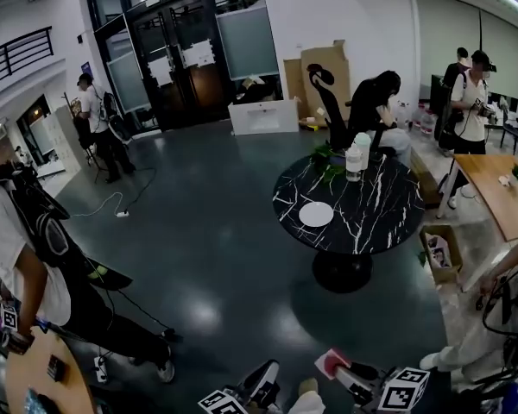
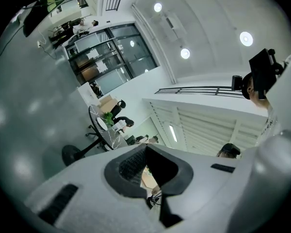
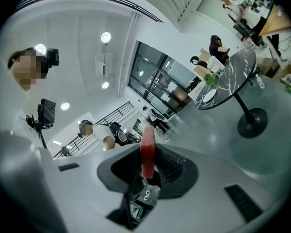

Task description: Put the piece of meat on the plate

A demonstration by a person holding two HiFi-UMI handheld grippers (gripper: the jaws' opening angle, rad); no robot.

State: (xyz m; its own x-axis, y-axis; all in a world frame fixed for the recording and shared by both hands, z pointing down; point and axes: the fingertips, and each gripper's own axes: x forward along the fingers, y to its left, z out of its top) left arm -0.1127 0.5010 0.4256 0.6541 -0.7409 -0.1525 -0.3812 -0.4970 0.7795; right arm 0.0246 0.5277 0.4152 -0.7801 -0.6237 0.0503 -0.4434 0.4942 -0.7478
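Fingers (image 3: 177, 165) of my right gripper (image 3: 148, 171) were clamped on the meat (image 3: 147, 149), a thin red slab with flat sides and squared edges, standing on end at lower centre of the right gripper view. I had it by its lower end, and most of it stuck out past the ridged dark pads. It stood straight with no droop, so I judged it light and fairly stiff, more rubbery than wet. Its matte faces looked unlikely to slip against the ridges. A broad-face pinch like this one seemed the right hold, since the narrow edges offered little to bite on. My left gripper (image 2: 148, 174) had its jaws only narrowly apart, with a sliver of the room showing between them and nothing in the gap. In the head view the plate (image 1: 316, 214) lay right of centre, white, round, shallow and smooth. It sat on a round black table (image 1: 371, 222) veined white like marble, well apart from both grippers.
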